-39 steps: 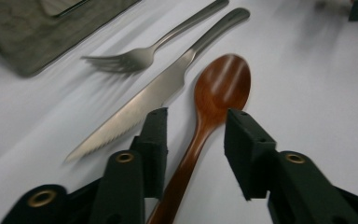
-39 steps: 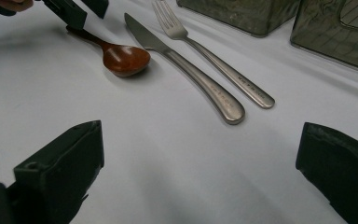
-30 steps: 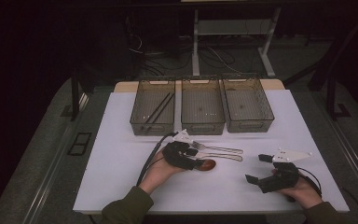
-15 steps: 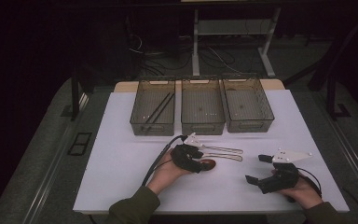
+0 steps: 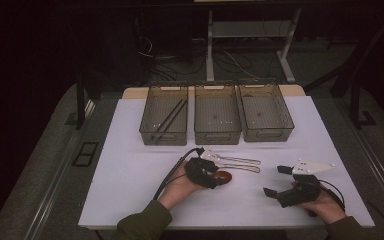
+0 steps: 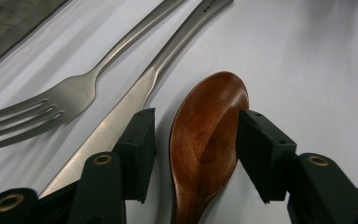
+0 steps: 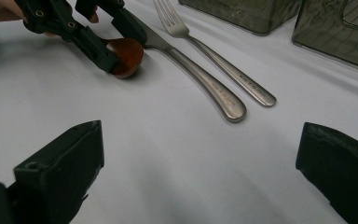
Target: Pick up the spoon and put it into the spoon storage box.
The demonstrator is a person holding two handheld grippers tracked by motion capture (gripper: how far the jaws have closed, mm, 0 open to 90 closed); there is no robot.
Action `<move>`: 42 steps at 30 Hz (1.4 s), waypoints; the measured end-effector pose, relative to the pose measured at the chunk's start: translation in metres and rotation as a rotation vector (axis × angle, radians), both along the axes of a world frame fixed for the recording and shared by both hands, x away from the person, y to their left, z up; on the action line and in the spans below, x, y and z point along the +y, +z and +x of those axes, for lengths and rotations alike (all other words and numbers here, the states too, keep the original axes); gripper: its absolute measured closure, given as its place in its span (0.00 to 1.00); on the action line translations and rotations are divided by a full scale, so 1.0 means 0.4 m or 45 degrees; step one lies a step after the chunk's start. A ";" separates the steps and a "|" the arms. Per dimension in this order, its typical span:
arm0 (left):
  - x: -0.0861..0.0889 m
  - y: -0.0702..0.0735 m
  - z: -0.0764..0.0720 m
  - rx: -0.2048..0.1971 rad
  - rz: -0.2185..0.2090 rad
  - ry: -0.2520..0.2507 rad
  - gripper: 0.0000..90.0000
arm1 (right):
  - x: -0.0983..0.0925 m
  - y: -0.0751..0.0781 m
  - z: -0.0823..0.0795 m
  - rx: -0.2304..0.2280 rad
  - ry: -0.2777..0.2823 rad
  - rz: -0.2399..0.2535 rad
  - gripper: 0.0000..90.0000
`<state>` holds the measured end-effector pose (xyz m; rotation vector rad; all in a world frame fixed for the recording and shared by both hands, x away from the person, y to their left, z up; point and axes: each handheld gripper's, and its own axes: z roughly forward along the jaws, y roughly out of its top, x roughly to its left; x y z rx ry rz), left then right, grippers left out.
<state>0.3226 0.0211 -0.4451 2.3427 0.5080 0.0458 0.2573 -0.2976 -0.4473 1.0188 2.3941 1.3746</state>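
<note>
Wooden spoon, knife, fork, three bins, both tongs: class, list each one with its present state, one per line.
Wooden spoon: flat on the table, bowl up, between the left tongs' jaws.
Knife: flat, beside the spoon.
Fork: flat, beside the knife.
Left bin: holds dark sticks.
Middle bin: looks empty.
Right bin: looks empty.
Left tongs: open, straddling the spoon.
Right tongs: open, holding nothing.
</note>
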 end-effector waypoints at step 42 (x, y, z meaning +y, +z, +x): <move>-0.007 0.007 -0.017 0.012 0.038 -0.133 0.89 | 0.001 0.000 -0.002 -0.001 0.006 -0.008 0.00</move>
